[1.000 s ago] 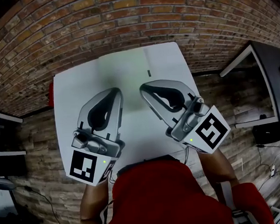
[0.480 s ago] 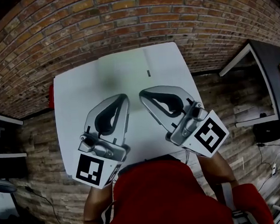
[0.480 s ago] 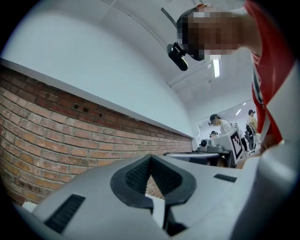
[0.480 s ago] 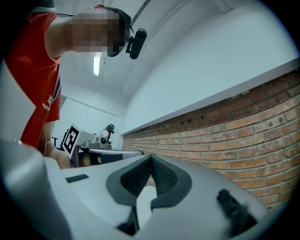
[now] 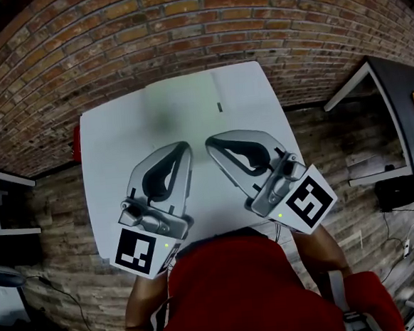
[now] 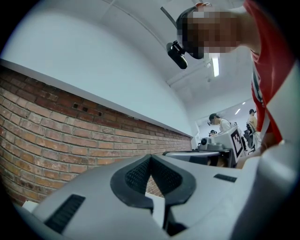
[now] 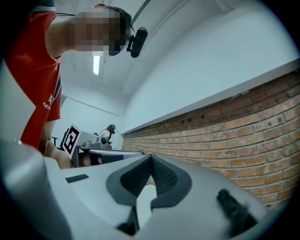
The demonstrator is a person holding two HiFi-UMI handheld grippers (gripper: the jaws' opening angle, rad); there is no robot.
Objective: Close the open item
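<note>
Left hand-held gripper point(image 5: 183, 149): jaws together, empty, roughly level over the white desk point(image 5: 112, 140), angled inward.
Right hand-held gripper point(image 5: 210, 141): jaws together, empty, tip near the left's.
Open item: cannot tell where.

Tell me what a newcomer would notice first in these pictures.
The eye falls first on two grey grippers, the left gripper and the right gripper, held side by side over a white table. Both have their jaws shut with nothing between them. A red brick wall runs behind the table, the person's red shirt fills the bottom of the head view, and nothing open shows on the table.
</note>
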